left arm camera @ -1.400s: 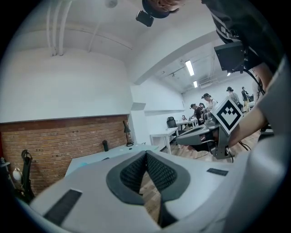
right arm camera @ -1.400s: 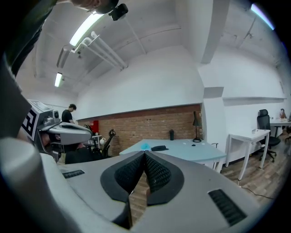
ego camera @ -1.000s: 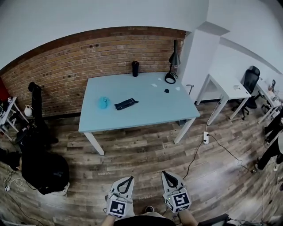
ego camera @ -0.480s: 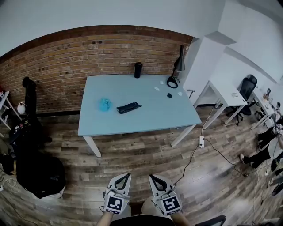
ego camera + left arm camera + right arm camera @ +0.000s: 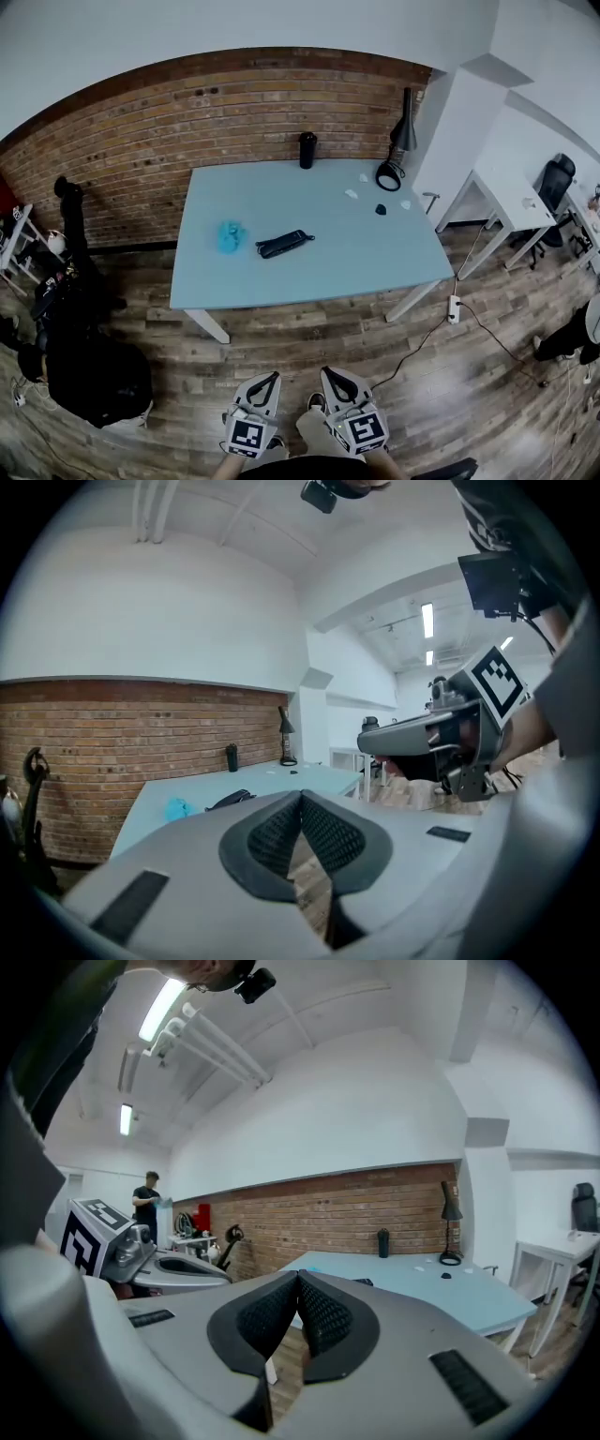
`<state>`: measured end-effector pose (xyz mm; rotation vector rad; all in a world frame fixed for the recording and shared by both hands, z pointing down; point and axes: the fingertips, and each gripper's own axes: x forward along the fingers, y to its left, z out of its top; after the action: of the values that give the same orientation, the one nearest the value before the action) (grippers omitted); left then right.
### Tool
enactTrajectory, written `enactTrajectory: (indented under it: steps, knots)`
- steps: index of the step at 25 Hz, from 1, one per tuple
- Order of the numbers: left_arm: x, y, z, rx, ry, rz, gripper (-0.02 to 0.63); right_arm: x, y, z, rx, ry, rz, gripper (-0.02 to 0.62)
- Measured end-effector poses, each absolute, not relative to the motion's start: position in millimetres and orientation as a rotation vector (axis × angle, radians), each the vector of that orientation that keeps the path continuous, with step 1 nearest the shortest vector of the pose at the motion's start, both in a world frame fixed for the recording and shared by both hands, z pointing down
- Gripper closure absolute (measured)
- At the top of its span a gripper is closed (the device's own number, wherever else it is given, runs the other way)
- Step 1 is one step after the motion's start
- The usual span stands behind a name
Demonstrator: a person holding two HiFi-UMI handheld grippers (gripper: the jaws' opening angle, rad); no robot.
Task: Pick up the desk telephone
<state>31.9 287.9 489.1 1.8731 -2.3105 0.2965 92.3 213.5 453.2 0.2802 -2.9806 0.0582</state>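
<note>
Left tool (image 5: 302, 797) closed and empty, desk telephone (image 5: 230, 800) lying on the table (image 5: 292, 781) beyond

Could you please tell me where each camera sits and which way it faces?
Head view: head-mounted, facing steeply down at the table; left gripper and right gripper show below.
Left gripper view: on that gripper, along its shut jaws toward the table; right gripper alongside.
Right gripper view: likewise; left gripper alongside.
Shared: table, telephone, brick wall.

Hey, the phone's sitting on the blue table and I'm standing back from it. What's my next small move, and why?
Probably step closer to the table: the black telephone lies near its middle, well beyond the left gripper and right gripper, both shut and empty.
</note>
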Motion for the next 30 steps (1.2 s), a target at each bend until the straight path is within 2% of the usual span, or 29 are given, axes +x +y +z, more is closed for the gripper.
enactTrajectory:
  steps: [6,14,22,30]
  knots:
    - [2.0,220.3,478.0,1.855,-2.329,0.374,0.583,55.1,141.8,462.2,0.235,-2.979,0.157,0.584]
    - [-29.0,177.0,490.7,1.726,-2.307,0.441,0.583,38.7,56.4,485.1,0.346,-2.893,0.217,0.583]
    - [-114.2,168.3,520.8,1.675,-2.262,0.344,0.581,-31.9,46.7,499.1,0.312,-2.828,0.23,0.583]
    - [-186.6,132.3,521.5,1.763,-2.208,0.332,0.581,-91.4,37.8,463.2,0.294,-2.828,0.137,0.583]
